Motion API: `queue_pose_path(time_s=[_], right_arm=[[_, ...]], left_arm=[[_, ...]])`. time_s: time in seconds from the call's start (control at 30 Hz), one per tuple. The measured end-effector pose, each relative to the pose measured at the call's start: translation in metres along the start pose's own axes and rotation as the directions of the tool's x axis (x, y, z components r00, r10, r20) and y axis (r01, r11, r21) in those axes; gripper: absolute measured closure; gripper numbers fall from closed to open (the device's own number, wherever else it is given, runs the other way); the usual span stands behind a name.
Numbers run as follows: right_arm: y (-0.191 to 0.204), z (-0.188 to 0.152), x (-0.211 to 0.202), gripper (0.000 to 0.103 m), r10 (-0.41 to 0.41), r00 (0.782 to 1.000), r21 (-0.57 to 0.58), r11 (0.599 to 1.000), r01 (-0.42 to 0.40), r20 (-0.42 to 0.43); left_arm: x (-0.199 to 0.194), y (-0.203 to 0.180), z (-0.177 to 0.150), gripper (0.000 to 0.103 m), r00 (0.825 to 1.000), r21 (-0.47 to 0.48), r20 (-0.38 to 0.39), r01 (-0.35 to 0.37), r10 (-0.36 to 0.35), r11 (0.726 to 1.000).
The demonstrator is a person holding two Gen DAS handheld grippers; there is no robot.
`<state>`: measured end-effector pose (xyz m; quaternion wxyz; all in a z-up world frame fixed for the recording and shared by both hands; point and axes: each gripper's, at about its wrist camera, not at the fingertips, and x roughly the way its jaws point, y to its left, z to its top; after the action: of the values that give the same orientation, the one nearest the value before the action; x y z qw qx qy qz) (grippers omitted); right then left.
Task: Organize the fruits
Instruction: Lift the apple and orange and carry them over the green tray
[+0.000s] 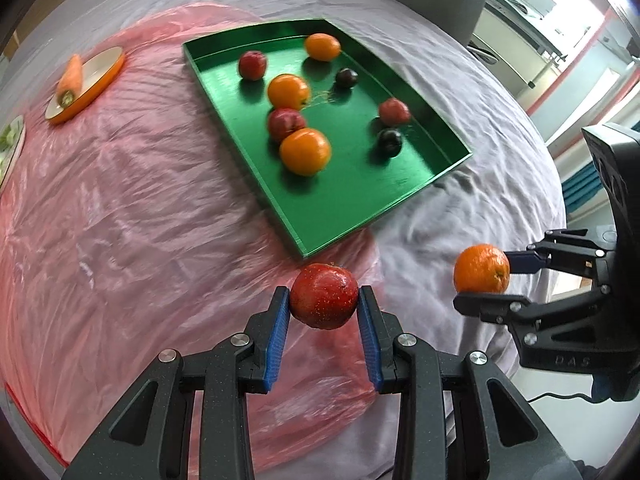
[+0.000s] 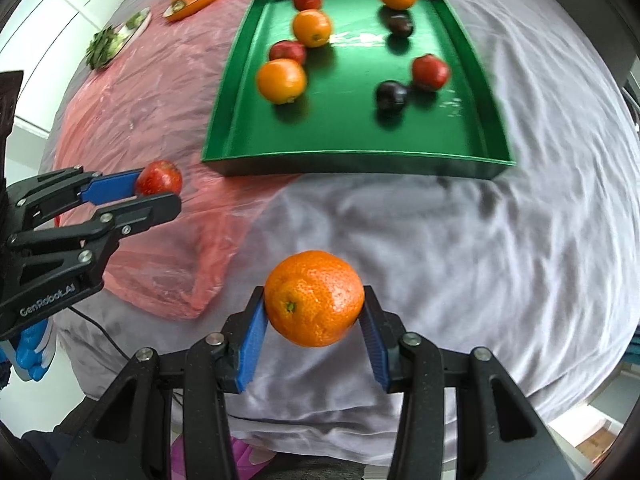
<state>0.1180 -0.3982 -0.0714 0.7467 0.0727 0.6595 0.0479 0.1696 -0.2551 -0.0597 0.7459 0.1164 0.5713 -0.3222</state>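
Note:
My left gripper (image 1: 323, 300) is shut on a red apple (image 1: 324, 295), held above the pink plastic sheet just short of the green tray's near corner. My right gripper (image 2: 314, 304) is shut on an orange (image 2: 314, 298) over the grey cloth, in front of the green tray (image 2: 352, 160). Each gripper shows in the other's view: the right gripper (image 1: 486, 280) with its orange (image 1: 481, 268), the left gripper (image 2: 158, 188) with its apple (image 2: 159, 177). The tray (image 1: 360, 216) holds several oranges, red apples and dark plums.
A carrot (image 1: 70, 78) lies on an orange-rimmed plate (image 1: 102, 80) at the far left. Beside it stands a plate of greens (image 2: 116, 42). A pink plastic sheet (image 1: 120, 220) covers the left of the grey cloth (image 2: 460, 260). The table's near edge drops off behind my grippers.

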Motion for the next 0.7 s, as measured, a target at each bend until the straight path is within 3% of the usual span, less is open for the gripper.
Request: queue_pose_path(time_s=[0.33,0.7], right_arm=[[-0.031,0.009,-0.017,0.030,-0.040,0.998,0.054,0.998,0.037,0.048],[-0.043,0.044,-0.024,0.030,-0.027,0.993,0.064,0.998,0.020,0.116]], left_arm=[[0.002,-0.018,0.023,0.074,0.999,0.028,0.022,0.031,-0.032,0.999],[0.007,-0.009,0.057,0.074,0.998,0.003,0.058,0.014,-0.014,1.000]])
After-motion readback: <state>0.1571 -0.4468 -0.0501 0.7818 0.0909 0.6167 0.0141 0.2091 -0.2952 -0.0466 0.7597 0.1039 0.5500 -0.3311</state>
